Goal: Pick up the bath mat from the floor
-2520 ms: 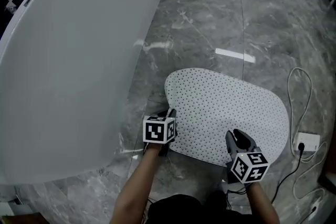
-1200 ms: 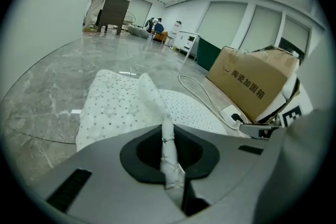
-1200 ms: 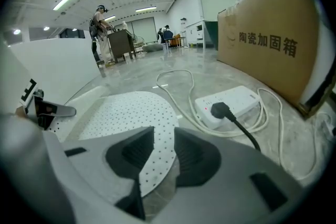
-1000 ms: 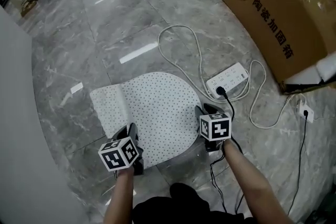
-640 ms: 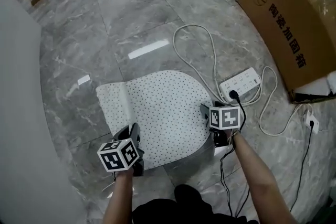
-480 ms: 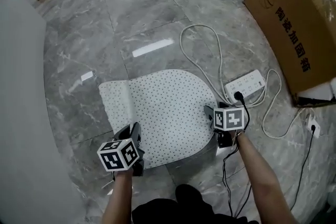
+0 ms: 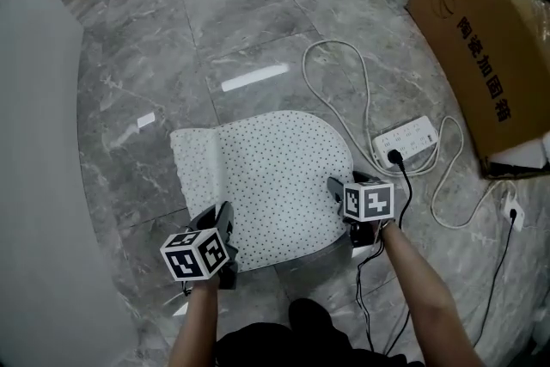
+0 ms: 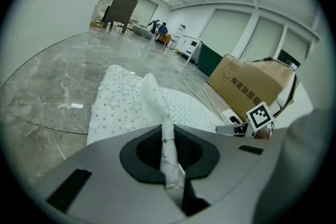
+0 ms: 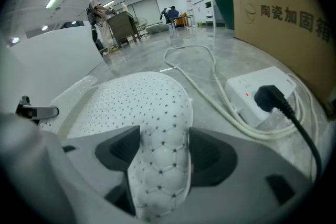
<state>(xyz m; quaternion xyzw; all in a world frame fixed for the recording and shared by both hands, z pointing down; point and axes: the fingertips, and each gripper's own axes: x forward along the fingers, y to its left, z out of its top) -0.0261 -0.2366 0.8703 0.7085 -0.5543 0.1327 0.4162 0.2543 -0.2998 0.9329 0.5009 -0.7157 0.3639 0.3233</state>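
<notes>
Head view: the bath mat (image 7: 271, 176), white and dotted with small dark holes, lies spread on the grey marble floor (image 7: 172, 30) in front of the person, its rounded end pointing away. The left gripper (image 7: 225, 226) is at the mat's near left corner and the right gripper (image 7: 337, 189) at its near right edge. A raised crease runs up the mat's left side from the left gripper, with a narrow flap lying beyond it.

In the left gripper view the jaws are clenched on a thin pinch of the mat's edge, which stands up between them as a ridge and runs on into the mat.

In the right gripper view the jaws have just been opening and now stand spread wide. A broad rounded lobe of the mat lies between them, its underside of hexagonal cells facing the camera, and it fills the gap without being squeezed.

Just beyond the right gripper a white power strip (image 7: 404, 137) rests on the floor, with a black plug (image 7: 394, 157) set in it and a black lead trailing back toward the person. A white cable (image 7: 344, 73) loops over the floor beside the mat's far end. A large cardboard box (image 7: 490, 56) printed with characters stands to the right, and a plain white panel (image 7: 34, 185) fills the left side.
</notes>
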